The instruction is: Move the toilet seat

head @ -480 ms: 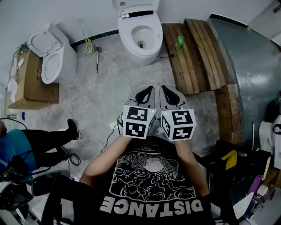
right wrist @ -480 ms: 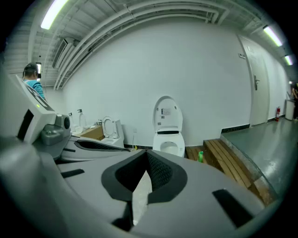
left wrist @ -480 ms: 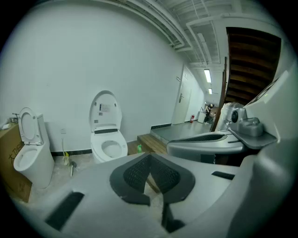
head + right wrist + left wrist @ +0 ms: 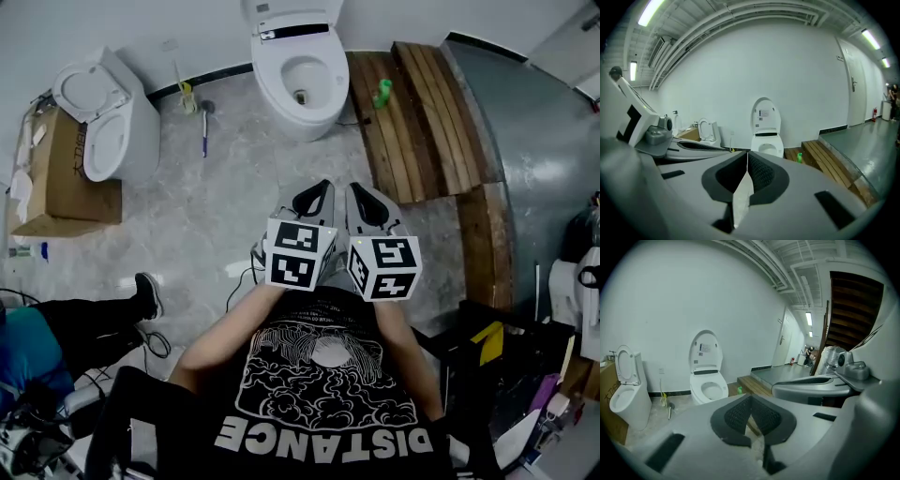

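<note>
Evidently we carry the left gripper and right gripper side by side, jaws pressed together on nothing, because the toilet seat, down beneath its raised lid, sits well ahead by the wall.

We see an evenly bright room, lit from above by ceiling tube lights; another strip glows far down the corridor in the left gripper view. The white wall reads flat and slightly green-grey, and shadows are soft. In the head view the marble floor carries small bright reflections, and the grey platform has a dull sheen. All three pictures bend strongly towards the edges, and both gripper views end in black rounded corners. Close to the lens, the left gripper and right gripper look soft, while the far wall stays sharp.
</note>
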A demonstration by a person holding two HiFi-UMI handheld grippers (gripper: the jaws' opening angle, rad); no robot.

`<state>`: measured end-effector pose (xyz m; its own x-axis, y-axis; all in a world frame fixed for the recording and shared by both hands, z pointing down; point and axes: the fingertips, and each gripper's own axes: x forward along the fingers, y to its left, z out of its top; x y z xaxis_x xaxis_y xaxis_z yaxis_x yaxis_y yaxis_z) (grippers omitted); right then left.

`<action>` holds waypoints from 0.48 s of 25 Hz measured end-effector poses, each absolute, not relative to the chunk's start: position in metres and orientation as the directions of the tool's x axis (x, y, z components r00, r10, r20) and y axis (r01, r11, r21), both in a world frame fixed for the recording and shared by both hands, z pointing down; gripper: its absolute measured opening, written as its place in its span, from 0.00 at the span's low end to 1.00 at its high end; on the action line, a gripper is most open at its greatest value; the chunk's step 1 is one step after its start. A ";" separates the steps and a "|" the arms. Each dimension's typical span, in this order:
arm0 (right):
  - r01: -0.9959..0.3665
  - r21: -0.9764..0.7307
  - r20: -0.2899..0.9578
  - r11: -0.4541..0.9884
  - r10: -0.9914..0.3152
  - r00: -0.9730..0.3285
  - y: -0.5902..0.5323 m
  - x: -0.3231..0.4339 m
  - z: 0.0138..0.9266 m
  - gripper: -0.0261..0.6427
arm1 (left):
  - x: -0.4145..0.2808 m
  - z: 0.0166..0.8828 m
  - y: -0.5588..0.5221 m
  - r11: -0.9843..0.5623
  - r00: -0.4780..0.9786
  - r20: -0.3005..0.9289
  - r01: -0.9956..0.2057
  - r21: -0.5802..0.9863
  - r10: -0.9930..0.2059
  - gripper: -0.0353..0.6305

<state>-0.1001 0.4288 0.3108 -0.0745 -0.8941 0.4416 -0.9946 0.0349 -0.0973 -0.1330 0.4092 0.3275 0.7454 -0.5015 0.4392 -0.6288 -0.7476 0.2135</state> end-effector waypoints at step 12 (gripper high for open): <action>-0.983 -0.151 0.459 0.106 -0.873 -0.165 0.372 -0.048 0.331 0.07 | -0.081 0.341 0.359 -0.700 0.693 0.473 -0.686 0.198 -0.544 0.07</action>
